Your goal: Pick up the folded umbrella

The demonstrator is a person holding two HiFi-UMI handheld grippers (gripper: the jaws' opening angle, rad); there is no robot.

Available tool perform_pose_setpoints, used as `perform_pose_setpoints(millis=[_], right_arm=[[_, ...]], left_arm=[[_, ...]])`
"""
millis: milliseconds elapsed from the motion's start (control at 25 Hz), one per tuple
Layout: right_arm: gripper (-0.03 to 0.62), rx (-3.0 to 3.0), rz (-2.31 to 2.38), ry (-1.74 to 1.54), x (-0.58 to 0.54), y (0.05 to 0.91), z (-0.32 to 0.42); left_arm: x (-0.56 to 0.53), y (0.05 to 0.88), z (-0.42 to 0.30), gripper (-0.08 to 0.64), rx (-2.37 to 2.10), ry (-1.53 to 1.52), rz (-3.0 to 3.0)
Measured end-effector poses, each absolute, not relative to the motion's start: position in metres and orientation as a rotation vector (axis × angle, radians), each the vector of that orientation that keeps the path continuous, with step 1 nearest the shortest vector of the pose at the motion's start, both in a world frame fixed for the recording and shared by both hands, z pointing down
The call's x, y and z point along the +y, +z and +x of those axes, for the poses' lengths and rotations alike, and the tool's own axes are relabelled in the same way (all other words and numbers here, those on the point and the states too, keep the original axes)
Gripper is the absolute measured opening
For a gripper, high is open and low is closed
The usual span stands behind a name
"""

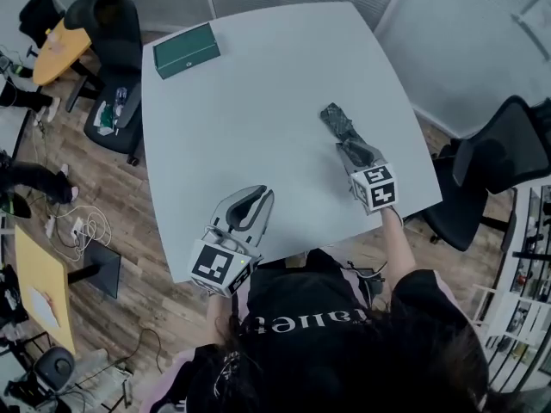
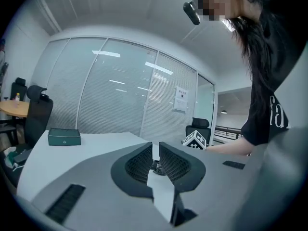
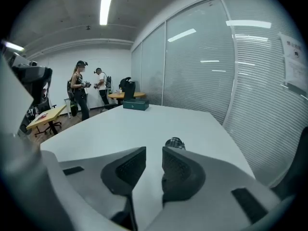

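The folded umbrella [image 1: 337, 123] is a dark, short bundle lying on the white table [image 1: 258, 101], right of its middle. My right gripper [image 1: 350, 150] sits just at the umbrella's near end. In the right gripper view its jaws stand a little apart with bare table between them, and the umbrella's round end [image 3: 174, 142] shows just past the right jaw, slightly off the gap. This right gripper [image 3: 154, 154] is open and holds nothing. My left gripper [image 1: 261, 194] hovers over the table's near edge, far from the umbrella. The left gripper [image 2: 155, 150] has only a thin slit between its jaws and nothing in them.
A green box [image 1: 186, 50] lies at the table's far left corner, also visible as the green box [image 3: 135, 105]. Black office chairs [image 1: 116, 33] stand left of the table, and another chair [image 1: 499, 157] stands right. People [image 3: 79, 93] stand by a yellow table far off.
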State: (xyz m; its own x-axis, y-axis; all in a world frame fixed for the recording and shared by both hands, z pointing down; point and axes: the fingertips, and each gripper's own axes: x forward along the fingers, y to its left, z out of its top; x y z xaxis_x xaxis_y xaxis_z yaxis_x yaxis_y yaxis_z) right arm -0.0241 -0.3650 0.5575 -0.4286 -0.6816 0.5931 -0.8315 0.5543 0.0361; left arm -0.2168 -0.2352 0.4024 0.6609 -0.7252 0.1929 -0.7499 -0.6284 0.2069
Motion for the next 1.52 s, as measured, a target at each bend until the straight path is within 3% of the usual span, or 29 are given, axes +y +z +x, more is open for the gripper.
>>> perform_pose_setpoints(millis=[240,440,560,1280,1520], right_arm=[[0.163,-2.140,1.265,0.505,-0.402,0.598,0.012],[0.273,-2.042,1.187,0.556,-0.424,0.637,0.026],[0.297,-1.997,1.119,0.541,-0.434,0.654,0.030],[0.301,-1.921,1.065,0.456,-0.444,0.700,0.027],[0.247,-1.912,1.115,0.553,-0.437,0.692,0.028]], left_arm=[[-0.248,0.411,-0.210,0.058,-1.109,0.148,2.633],[-0.260,0.413,-0.212,0.060,-1.091,0.177,2.637],[-0.264,0.416,-0.217,0.060,-1.106,0.199,2.630],[-0.258,0.431,-0.226,0.060,-1.187,0.287,2.548],[-0.247,0.431,-0.226,0.060,-1.228,0.292,2.520]])
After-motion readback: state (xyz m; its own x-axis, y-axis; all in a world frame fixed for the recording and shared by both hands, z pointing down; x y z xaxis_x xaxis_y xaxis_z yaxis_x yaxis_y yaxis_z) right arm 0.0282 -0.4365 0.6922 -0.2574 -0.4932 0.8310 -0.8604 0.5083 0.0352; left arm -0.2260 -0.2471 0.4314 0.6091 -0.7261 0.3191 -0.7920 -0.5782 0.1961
